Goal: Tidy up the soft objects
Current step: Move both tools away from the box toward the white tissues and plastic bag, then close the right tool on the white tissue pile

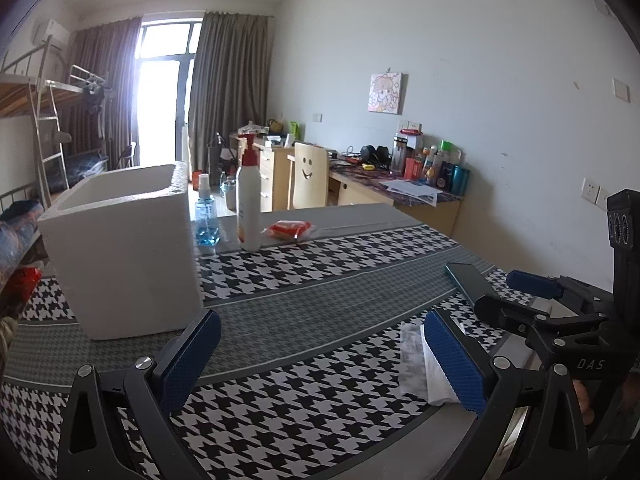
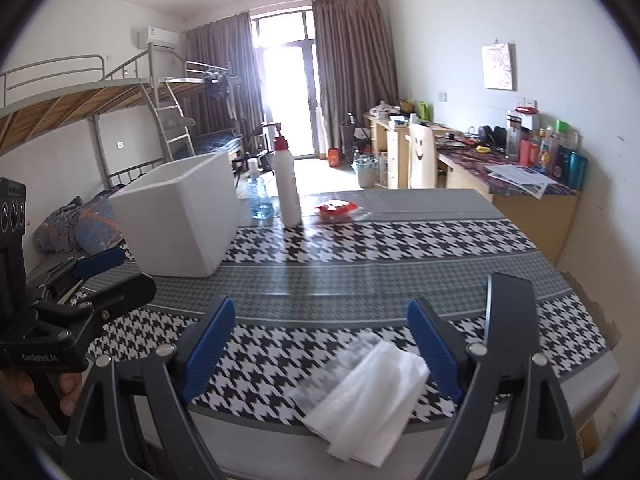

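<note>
A white soft tissue packet [image 2: 368, 392] lies on the houndstooth tablecloth near the table's front edge. My right gripper [image 2: 322, 346] is open, with its blue pads on either side of the packet and above it, not pressing it. In the left wrist view the same packet [image 1: 420, 364] is partly hidden behind my right-hand finger. My left gripper [image 1: 320, 356] is open and holds nothing. A white foam box [image 1: 120, 248] stands open-topped at the left. A red soft packet [image 1: 288, 229] lies at the far side of the table.
A white pump bottle [image 1: 248, 200] and a blue spray bottle [image 1: 207, 216] stand behind the box. A dark phone [image 1: 468, 280] lies near the right gripper [image 1: 516, 296]. Beyond the table are a desk, a chair and bunk beds.
</note>
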A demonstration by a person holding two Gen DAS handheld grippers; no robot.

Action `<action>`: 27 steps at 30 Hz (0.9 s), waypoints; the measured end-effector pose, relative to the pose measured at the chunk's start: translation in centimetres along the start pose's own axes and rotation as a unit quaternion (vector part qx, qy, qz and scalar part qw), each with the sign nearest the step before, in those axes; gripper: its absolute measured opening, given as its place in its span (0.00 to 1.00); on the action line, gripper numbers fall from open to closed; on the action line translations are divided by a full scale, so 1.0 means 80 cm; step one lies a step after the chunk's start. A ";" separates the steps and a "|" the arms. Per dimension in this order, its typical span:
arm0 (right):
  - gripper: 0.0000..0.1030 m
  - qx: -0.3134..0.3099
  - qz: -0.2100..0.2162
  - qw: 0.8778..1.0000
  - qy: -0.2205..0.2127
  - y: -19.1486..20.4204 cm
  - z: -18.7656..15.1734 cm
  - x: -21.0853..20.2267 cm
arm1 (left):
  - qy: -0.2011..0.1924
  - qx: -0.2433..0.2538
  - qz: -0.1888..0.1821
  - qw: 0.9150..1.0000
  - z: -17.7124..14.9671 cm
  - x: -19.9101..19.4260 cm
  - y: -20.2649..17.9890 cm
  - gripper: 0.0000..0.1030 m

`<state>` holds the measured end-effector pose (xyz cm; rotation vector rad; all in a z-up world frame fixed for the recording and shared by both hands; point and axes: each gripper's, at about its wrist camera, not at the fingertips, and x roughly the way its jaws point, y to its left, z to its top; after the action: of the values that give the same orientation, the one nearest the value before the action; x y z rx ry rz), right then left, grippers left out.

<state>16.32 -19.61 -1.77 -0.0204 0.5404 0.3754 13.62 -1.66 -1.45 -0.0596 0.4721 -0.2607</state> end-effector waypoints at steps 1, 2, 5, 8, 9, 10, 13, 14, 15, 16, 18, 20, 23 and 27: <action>0.88 0.003 -0.002 1.000 0.002 -0.002 -0.002 -0.001 | 0.001 -0.001 -0.004 1.000 -0.002 0.001 -0.001 0.99; 0.88 0.005 -0.005 1.000 0.005 -0.005 -0.006 -0.001 | 0.003 0.000 -0.008 1.000 -0.004 0.002 -0.003 0.99; 0.88 0.007 -0.016 1.000 0.013 -0.008 -0.013 0.001 | 0.015 0.006 -0.014 1.000 -0.008 0.010 -0.008 0.99; 0.88 0.013 -0.010 1.000 0.019 -0.015 -0.021 0.002 | 0.027 0.008 -0.016 0.999 -0.011 0.016 -0.012 0.99; 0.88 0.015 -0.015 1.000 0.021 -0.017 -0.023 0.002 | 0.028 0.007 -0.017 0.999 -0.011 0.017 -0.012 0.99; 0.88 0.016 -0.020 0.999 0.023 -0.019 -0.025 0.002 | 0.029 0.007 -0.018 0.999 -0.011 0.018 -0.013 0.99; 0.88 0.023 -0.024 0.999 0.029 -0.023 -0.031 0.001 | 0.031 0.011 -0.022 0.999 -0.013 0.023 -0.018 0.99; 0.88 0.026 -0.026 0.999 0.031 -0.025 -0.033 0.001 | 0.033 0.012 -0.025 0.999 -0.014 0.025 -0.020 0.99; 0.88 0.027 -0.027 0.999 0.033 -0.026 -0.035 0.001 | 0.036 0.014 -0.028 0.999 -0.015 0.028 -0.022 0.99; 0.88 0.028 -0.028 0.999 0.036 -0.028 -0.037 0.003 | 0.040 0.016 -0.032 0.999 -0.016 0.031 -0.023 0.99; 0.88 0.027 -0.032 0.998 0.041 -0.029 -0.041 0.005 | 0.045 0.015 -0.036 0.998 -0.018 0.036 -0.026 0.99; 0.88 0.023 -0.037 0.998 0.046 -0.029 -0.045 0.006 | 0.049 0.016 -0.041 0.998 -0.019 0.038 -0.027 0.99; 0.88 0.020 -0.040 0.998 0.053 -0.029 -0.051 0.006 | 0.052 0.016 -0.046 0.997 -0.022 0.044 -0.030 0.99; 0.88 0.022 -0.040 0.997 0.064 -0.031 -0.059 0.007 | 0.061 0.018 -0.060 0.996 -0.026 0.052 -0.034 0.99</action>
<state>15.32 -22.30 -6.33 -0.0236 0.6719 0.2858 15.59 -5.33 -4.83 -0.0375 0.5857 -0.3930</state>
